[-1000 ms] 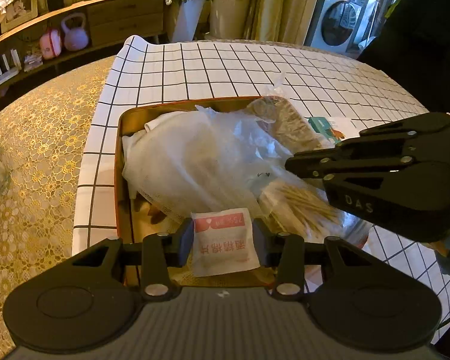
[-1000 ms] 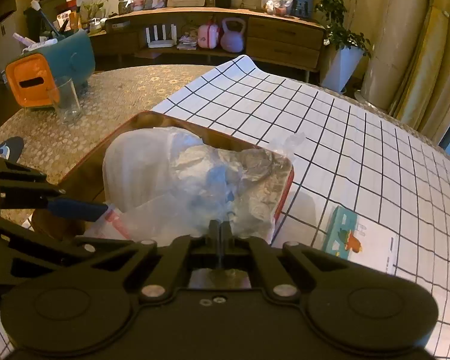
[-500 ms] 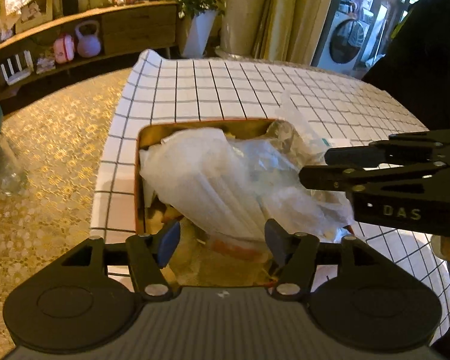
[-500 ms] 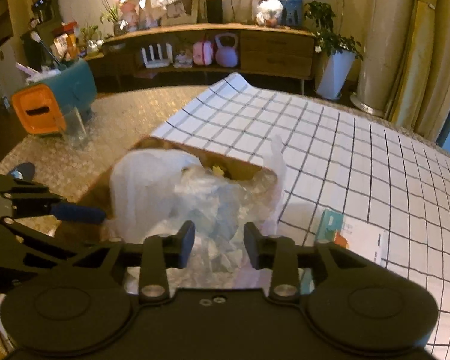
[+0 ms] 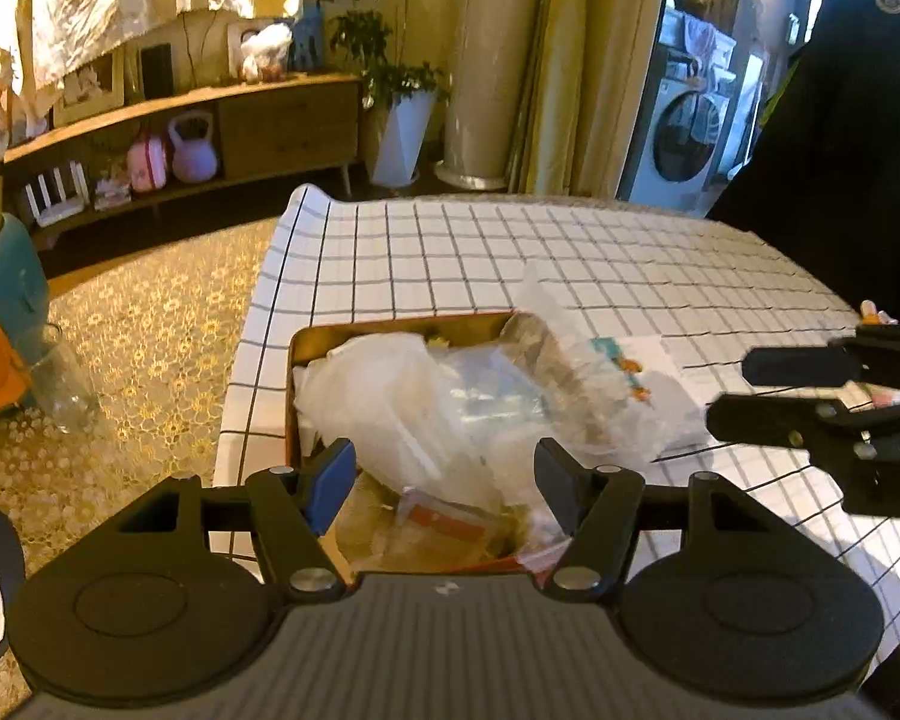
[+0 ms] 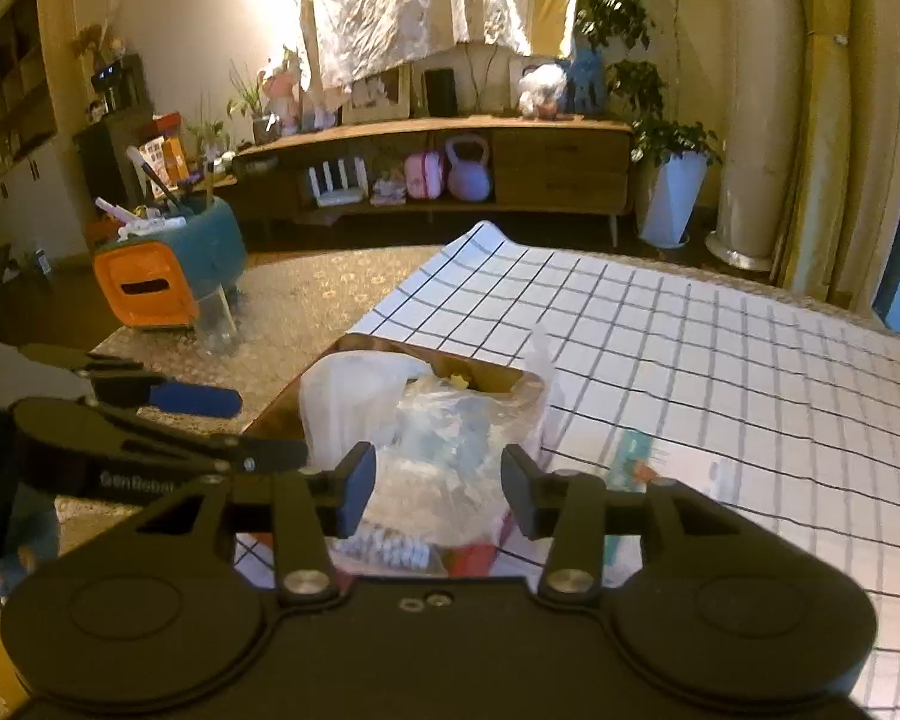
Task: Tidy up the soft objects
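A brown tray (image 5: 390, 324) on the checked cloth holds a heap of clear plastic bags (image 5: 450, 396) and a small red-and-white packet (image 5: 444, 522) near its front. The tray (image 6: 498, 375) and bags (image 6: 426, 420) also show in the right wrist view. My left gripper (image 5: 444, 480) is open and empty, above the tray's near end. My right gripper (image 6: 438, 492) is open and empty, above the tray's near right side; it shows at the right of the left wrist view (image 5: 744, 390).
A small teal-and-white card (image 6: 636, 456) lies on the checked cloth (image 6: 690, 348) right of the tray. A glass (image 6: 216, 318) and an orange-and-teal container (image 6: 162, 276) stand on the gold lace tablecloth at left. A sideboard stands behind.
My left gripper let go of the red-and-white packet, which now lies in the tray, and opened. My right gripper opened too. Both pulled up and back from the tray.
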`<state>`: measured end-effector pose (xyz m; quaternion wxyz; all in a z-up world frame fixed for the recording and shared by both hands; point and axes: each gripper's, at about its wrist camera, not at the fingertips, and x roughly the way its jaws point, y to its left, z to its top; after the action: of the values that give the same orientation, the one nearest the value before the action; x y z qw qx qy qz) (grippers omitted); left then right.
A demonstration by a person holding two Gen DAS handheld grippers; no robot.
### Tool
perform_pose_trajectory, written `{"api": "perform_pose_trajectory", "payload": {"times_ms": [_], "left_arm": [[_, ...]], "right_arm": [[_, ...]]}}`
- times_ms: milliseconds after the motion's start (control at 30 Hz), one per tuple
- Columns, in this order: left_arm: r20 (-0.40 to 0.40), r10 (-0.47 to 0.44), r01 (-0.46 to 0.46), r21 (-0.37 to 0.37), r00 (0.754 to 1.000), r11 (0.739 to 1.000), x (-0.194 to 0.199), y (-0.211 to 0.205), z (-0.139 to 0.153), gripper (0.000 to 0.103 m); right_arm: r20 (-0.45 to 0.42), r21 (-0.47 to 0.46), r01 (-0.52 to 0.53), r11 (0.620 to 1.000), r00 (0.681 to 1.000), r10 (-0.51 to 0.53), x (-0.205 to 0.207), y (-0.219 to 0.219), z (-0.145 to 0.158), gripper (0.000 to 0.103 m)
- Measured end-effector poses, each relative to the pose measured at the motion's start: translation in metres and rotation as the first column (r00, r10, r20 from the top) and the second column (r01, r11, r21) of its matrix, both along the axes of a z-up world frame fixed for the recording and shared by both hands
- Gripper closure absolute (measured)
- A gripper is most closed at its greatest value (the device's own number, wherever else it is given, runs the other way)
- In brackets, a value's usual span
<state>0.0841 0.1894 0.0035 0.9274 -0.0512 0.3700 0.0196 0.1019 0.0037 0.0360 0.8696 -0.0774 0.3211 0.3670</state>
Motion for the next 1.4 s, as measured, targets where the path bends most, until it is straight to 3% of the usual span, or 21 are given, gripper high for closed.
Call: {"api": "perform_pose_trajectory", "payload": {"times_ms": [633, 733, 900, 1033, 1400], "left_arm": [[0.134, -0.104, 0.094, 0.075, 0.986, 0.993, -0.06, -0.088, 0.038, 0.038], [0.15, -0.117, 0.107, 0.075, 0.982, 0.991, -0.069, -0.103, 0.04, 0.029], [0.178, -0.155, 0.144, 0.074, 0.972, 0.987, -0.085, -0.128, 0.043, 0.026], [0.214, -0.18, 0.167, 0.08, 0.96, 0.983, -0.099, -0.145, 0.044, 0.021], [0.217, -0.226, 0.212, 0.085, 0.95, 0.974, -0.123, -0.177, 0.044, 0.01]], "right_arm": [[0.127, 0.084, 0.102, 0.991, 0.986, -0.112, -0.08, -0.099, 0.022, 0.039], [0.148, 0.09, 0.134, 0.987, 0.978, -0.146, -0.091, -0.113, 0.022, 0.037], [0.174, 0.109, 0.214, 0.971, 0.958, -0.23, -0.11, -0.135, 0.021, 0.034], [0.171, 0.16, 0.279, 0.947, 0.937, -0.305, -0.123, -0.149, 0.018, 0.022], [0.16, 0.183, 0.383, 0.905, 0.897, -0.412, -0.153, -0.167, 0.012, 0.006]]}}
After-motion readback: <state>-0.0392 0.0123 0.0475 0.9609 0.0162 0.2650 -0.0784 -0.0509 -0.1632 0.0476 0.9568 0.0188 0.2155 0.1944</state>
